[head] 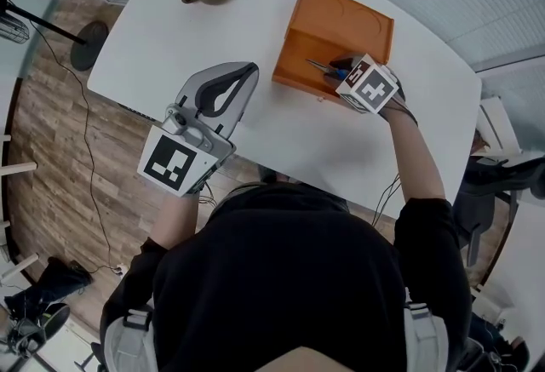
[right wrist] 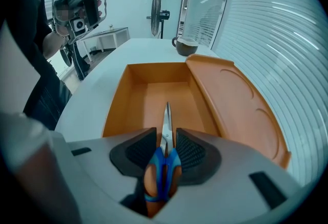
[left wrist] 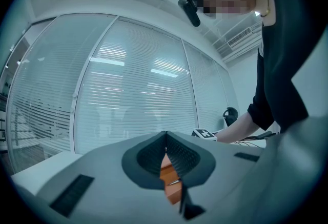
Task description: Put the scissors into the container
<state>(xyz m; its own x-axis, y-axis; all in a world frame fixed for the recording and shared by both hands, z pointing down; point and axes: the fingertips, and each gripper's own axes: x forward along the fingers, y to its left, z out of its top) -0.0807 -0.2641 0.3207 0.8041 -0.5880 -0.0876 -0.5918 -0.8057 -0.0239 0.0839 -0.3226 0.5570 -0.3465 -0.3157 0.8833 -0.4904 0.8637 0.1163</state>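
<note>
A: Where are the scissors point(right wrist: 166, 118)?
B: Blades over the orange container point(right wrist: 120, 97) near the table point(head: 162, 30) far edge, handles between the right hand-held gripper point(right wrist: 165, 147) jaws, which stand parted and seemingly unclamped.
A: And the left hand-held gripper point(left wrist: 165, 138)?
B: Jaws together, empty.

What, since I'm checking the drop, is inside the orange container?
Only the scissors show inside the container, blades toward its far wall, handles between the right gripper's parted jaws. The gripper covers the container's near end.
</note>
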